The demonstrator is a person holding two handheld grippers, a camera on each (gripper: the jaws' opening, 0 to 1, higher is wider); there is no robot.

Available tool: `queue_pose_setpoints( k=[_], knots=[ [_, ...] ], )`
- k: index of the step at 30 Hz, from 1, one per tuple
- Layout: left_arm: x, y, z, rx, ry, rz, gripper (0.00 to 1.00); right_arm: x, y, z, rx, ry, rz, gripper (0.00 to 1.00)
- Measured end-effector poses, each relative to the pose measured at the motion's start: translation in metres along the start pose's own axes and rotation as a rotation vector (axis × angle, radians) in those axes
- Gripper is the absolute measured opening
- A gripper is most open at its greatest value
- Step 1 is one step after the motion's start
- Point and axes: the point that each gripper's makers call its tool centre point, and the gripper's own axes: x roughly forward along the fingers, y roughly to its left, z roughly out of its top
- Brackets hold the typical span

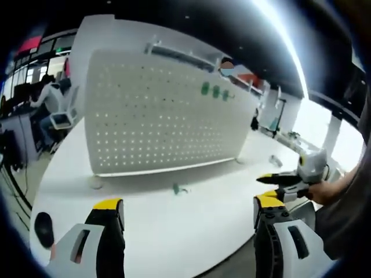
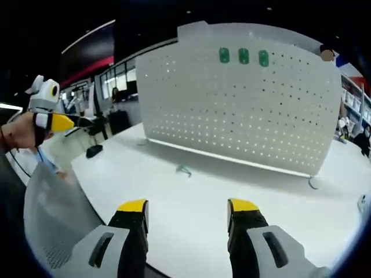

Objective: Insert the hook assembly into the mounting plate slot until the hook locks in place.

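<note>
Your left gripper (image 1: 188, 211) and right gripper (image 2: 188, 211) both hang released, holding nothing. Farther off, the small green hook assembly (image 2: 184, 169) lies on the white table (image 2: 191, 191) before the white perforated mounting plate (image 2: 243, 110); approach it squarely and pinch its body, not its prongs.

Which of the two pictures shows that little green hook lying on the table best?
The right gripper view: the loose green hook lies nearer and clearer on the white table. The left gripper view shows it smaller, before the pegboard.

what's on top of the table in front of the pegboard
One small green hook lies loose on the white table before the pegboard. What lies behind the board is hidden.
</note>
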Motion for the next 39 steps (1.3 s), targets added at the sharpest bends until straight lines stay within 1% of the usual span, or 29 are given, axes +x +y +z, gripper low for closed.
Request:
queue_pose_setpoints(
  k=[2, 4, 7, 8, 9, 10, 12, 14, 15, 17, 19, 20, 21, 22, 24, 26, 28, 31, 33, 35, 36, 39],
  knots=[
    [0.001, 0.001, -0.001, 0.002, 0.005, 0.009, 0.95, -0.003, 0.002, -0.002, -0.016, 0.006, 0.005, 0.55],
    [0.002, 0.002, -0.002, 0.032, 0.008, 0.025, 0.97, -0.006, 0.005, -0.002, -0.025, 0.008, 0.01, 0.56],
    [0.006, -0.001, -0.008, 0.047, 0.027, 0.019, 0.95, -0.01, 0.006, -0.003, -0.042, 0.008, 0.011, 0.56],
    [0.008, -0.001, -0.011, 0.052, 0.024, 0.017, 0.94, -0.011, 0.006, -0.003, -0.046, 0.01, 0.012, 0.55],
    [0.011, -0.002, -0.008, 0.051, -0.001, 0.006, 0.94, -0.012, 0.006, -0.002, -0.047, 0.006, 0.013, 0.54],
    [0.013, -0.003, -0.008, 0.038, -0.013, 0.001, 0.93, -0.012, 0.006, -0.002, -0.044, 0.001, 0.013, 0.53],
    [0.019, -0.002, -0.012, 0.041, -0.007, 0.002, 0.9, -0.012, 0.005, -0.002, -0.038, 0.003, 0.01, 0.53],
    [0.026, -0.001, -0.015, 0.068, 0.002, 0.003, 0.88, -0.012, 0.005, -0.001, -0.028, 0.001, 0.009, 0.53],
    [0.031, -0.001, -0.018, 0.072, 0.011, -0.002, 0.87, -0.011, 0.004, -0.001, -0.022, 0.004, 0.01, 0.53],
    [0.041, 0.0, -0.019, 0.077, 0.006, -0.015, 0.83, -0.011, 0.004, -0.001, -0.019, 0.002, 0.008, 0.53],
    [0.049, 0.0, -0.021, 0.056, 0.012, -0.026, 0.82, -0.011, 0.003, 0.0, -0.025, 0.002, 0.006, 0.53],
    [0.057, -0.001, -0.022, 0.048, 0.009, -0.035, 0.82, -0.011, 0.002, 0.0, -0.03, 0.002, 0.006, 0.53],
    [0.062, -0.001, -0.024, 0.048, 0.016, -0.039, 0.82, -0.011, 0.002, 0.0, -0.033, 0.003, 0.008, 0.53],
    [0.069, -0.003, -0.03, 0.048, 0.04, -0.05, 0.81, -0.01, 0.003, -0.001, -0.039, 0.013, 0.015, 0.52],
    [0.08, -0.004, -0.035, 0.063, 0.061, -0.064, 0.79, -0.01, 0.003, 0.0, -0.044, 0.021, 0.028, 0.5],
    [0.091, -0.004, -0.038, 0.048, 0.07, -0.074, 0.76, -0.009, 0.004, 0.0, -0.058, 0.026, 0.041, 0.48],
    [0.103, -0.004, -0.041, 0.038, 0.078, -0.081, 0.76, -0.007, 0.003, -0.001, -0.053, 0.035, 0.048, 0.46],
    [0.12, -0.004, -0.047, 0.065, 0.103, -0.095, 0.74, -0.005, 0.001, -0.003, -0.046, 0.047, 0.052, 0.45],
    [0.131, -0.003, -0.05, 0.078, 0.112, -0.101, 0.71, -0.003, 0.001, -0.005, -0.041, 0.058, 0.062, 0.45],
    [0.139, -0.003, -0.055, 0.109, 0.139, -0.12, 0.67, -0.003, 0.0, -0.005, -0.046, 0.06, 0.062, 0.44],
    [0.142, -0.001, -0.057, 0.12, 0.15, -0.118, 0.65, -0.002, -0.001, -0.005, -0.047, 0.06, 0.064, 0.44],
    [0.153, 0.003, -0.058, 0.132, 0.158, -0.119, 0.62, 0.0, -0.004, -0.004, -0.045, 0.065, 0.063, 0.43]
  ],
)
